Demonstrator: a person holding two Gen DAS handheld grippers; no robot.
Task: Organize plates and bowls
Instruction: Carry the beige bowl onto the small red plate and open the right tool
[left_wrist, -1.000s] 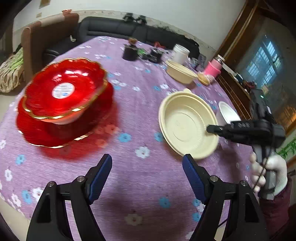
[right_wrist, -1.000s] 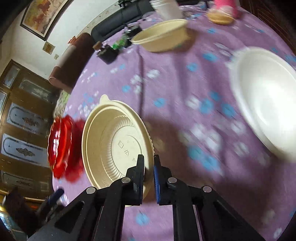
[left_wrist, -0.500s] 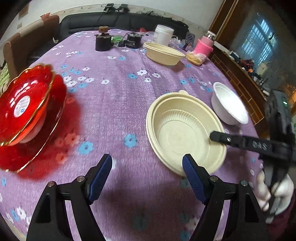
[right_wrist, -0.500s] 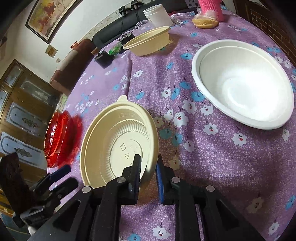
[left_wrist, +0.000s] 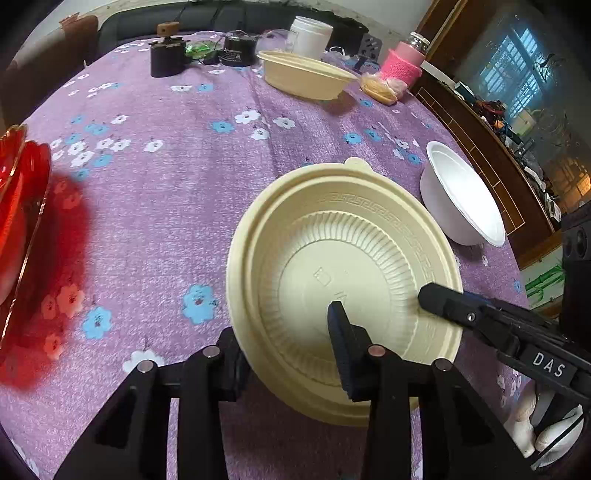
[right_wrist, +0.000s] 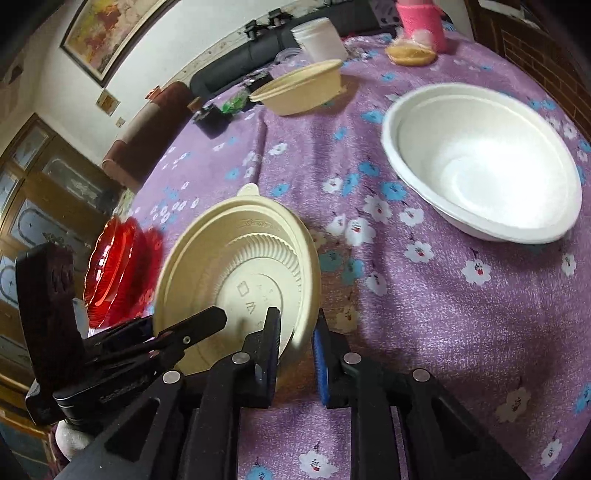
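White bowl (left_wrist: 463, 195) sits just beside cream plate (left_wrist: 343, 291); red dishes (left_wrist: 18, 206) well apart.

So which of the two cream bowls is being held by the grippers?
The near cream bowl, tilted with both grippers on its rim. The far cream bowl sits untouched by the white tub.

Both views are evenly lit by soft daylight, apparently admitted through the window (left_wrist: 528, 77) at upper right. Strong fisheye curvature and dark corner vignetting are present. Soft shadows are cast on the cloth (left_wrist: 166, 192). The red plates (right_wrist: 110, 266) are rendered slightly smeared; mild glare is shown inside the white bowl (right_wrist: 480, 162).
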